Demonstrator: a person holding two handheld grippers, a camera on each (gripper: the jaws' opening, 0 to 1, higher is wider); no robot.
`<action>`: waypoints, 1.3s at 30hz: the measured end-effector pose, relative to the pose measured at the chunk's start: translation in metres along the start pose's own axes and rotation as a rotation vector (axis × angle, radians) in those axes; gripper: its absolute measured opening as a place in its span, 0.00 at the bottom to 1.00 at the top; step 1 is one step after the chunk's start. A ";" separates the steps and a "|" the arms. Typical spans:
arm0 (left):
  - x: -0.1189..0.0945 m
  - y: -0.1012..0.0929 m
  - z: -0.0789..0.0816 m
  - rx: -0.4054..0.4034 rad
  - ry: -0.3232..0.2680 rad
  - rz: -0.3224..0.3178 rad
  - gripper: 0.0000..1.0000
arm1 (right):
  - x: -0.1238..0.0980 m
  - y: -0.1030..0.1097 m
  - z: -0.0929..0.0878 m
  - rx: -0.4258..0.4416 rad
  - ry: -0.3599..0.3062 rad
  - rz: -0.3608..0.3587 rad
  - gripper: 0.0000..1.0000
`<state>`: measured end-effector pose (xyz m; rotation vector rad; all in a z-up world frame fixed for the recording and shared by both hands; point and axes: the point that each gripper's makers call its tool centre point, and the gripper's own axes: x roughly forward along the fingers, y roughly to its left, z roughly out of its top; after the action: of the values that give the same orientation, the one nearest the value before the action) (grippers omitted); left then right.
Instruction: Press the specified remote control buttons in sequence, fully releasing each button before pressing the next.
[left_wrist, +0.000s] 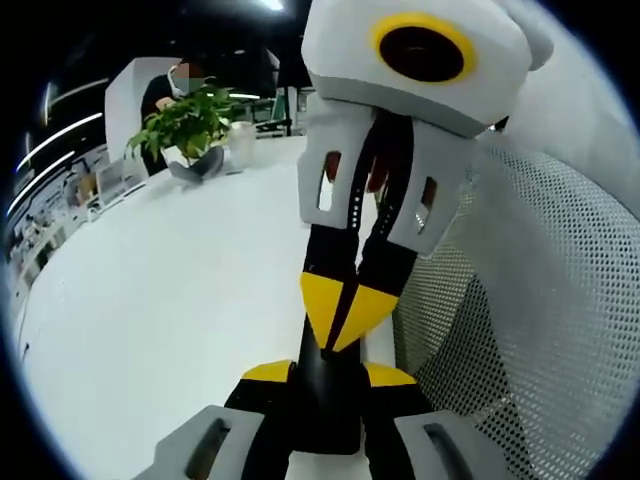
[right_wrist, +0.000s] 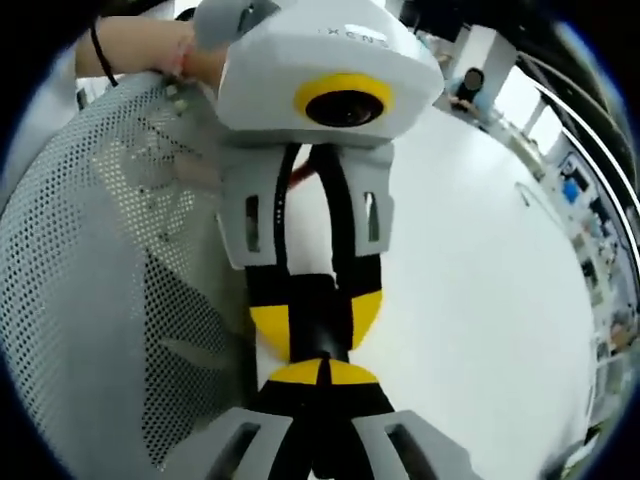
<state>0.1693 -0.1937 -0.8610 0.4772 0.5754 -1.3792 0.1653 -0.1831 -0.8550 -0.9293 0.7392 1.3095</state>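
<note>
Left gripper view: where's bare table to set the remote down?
Wide bare table left of the left gripper and its remote, out to the potted plant at the far edge. Crowded on the right: the white mesh panel sits close beside them.

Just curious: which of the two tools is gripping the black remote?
The left tool, jaws spread around the remote; the right tool has its tips closed together.

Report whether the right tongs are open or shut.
Shut: in the right gripper view, the right tongs have yellow tips meeting, no gap, against the black remote.
</note>
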 end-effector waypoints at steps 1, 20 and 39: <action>0.000 0.000 0.000 0.000 0.000 0.000 0.25 | 0.000 0.000 0.000 -0.010 0.003 0.002 0.00; 0.000 0.001 0.000 -0.001 0.023 0.015 0.25 | 0.005 -0.003 0.005 0.020 0.025 0.063 0.00; 0.001 0.001 0.000 -0.006 0.016 0.043 0.25 | 0.000 -0.004 0.004 0.134 -0.251 0.049 0.00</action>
<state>0.1706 -0.1943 -0.8611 0.4933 0.5792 -1.3332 0.1687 -0.1796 -0.8523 -0.6291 0.6480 1.3721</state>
